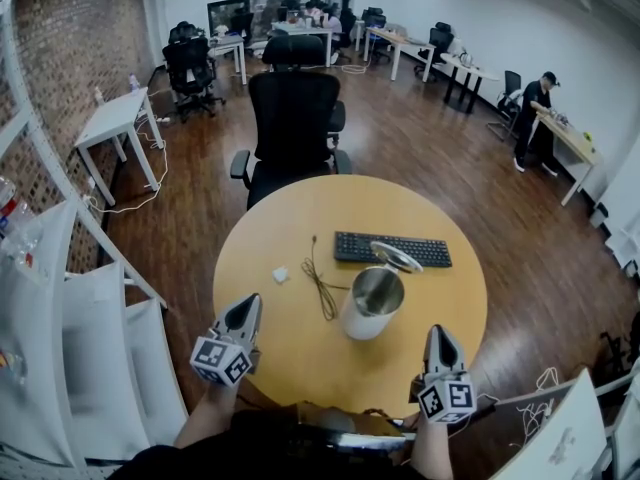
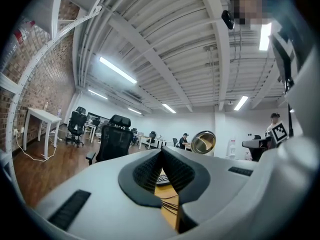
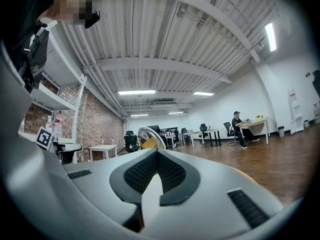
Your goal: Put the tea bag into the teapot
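As the small white paper tea bag [image 1: 281,274] lies flat on the round yellow wooden table [image 1: 440,218], left of the shiny steel teapot [image 1: 372,306] with its lid tipped open, it is touched by neither claw. The left gripper [image 1: 249,304] and the right gripper [image 1: 441,334] are both seen clenched on nothing, near the table's front edge. The bag is judged light, soft and easily torn, so a gentle pinch at one edge would be favoured.
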A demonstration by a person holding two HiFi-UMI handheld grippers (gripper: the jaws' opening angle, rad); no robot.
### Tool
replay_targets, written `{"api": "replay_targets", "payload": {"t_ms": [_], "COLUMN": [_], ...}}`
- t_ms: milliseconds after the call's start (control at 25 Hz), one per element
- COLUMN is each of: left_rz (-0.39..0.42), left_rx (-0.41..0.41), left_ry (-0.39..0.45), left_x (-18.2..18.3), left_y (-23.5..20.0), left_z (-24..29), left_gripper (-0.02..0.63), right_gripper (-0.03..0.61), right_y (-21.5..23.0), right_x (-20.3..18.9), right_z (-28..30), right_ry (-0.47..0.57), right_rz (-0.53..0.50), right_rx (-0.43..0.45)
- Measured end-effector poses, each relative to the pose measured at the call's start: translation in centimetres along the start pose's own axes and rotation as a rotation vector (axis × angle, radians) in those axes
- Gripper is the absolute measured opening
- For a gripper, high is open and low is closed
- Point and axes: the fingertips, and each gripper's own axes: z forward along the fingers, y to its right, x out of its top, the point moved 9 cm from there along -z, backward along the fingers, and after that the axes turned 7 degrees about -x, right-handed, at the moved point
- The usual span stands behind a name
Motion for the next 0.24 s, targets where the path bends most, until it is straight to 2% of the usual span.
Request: {"api": "replay_targets", "payload": {"t_ms": [240], "left_rz": [0.019], "left_rx": [0.024], "left_ry": [-0.041], "left_x": [0.0], "left_y": [-0.6], "left_z": [-0.5], "left_gripper": [0.002], "right_gripper": [0.0], "right_y": [0.3], "right_x": [-0.9], "right_z": [0.0], "right_ry": [-0.002], "right_rz": [0.019], "right_rx": [0.02]}}
